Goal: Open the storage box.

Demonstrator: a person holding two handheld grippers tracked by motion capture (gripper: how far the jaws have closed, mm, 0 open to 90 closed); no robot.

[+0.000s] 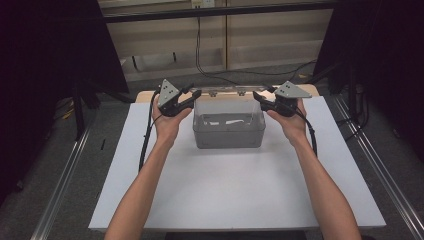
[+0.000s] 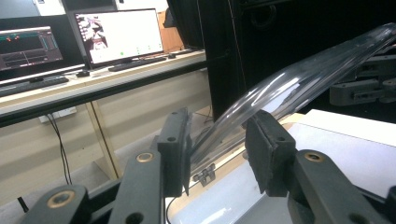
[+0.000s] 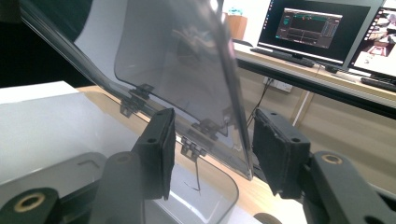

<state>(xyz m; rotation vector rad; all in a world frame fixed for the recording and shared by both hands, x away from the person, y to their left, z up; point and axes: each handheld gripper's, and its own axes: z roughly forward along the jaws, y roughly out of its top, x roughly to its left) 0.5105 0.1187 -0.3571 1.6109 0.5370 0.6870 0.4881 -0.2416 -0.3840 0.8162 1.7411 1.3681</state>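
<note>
I see the clear hinged lid (image 3: 187, 70) raised between both grippers' parted fingers (image 2: 175, 149), untouched, its glassy edges hard to trace.

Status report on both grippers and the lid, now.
Left gripper and right gripper open, each straddling a side edge of the raised clear plastic hinged lid. Clear plastic box open. Nothing obstructing.

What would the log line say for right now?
box: on table | lid: raised on hinges | left gripper: lid edge between jaws, not pressed | right gripper: lid edge between jaws, gap left
</note>
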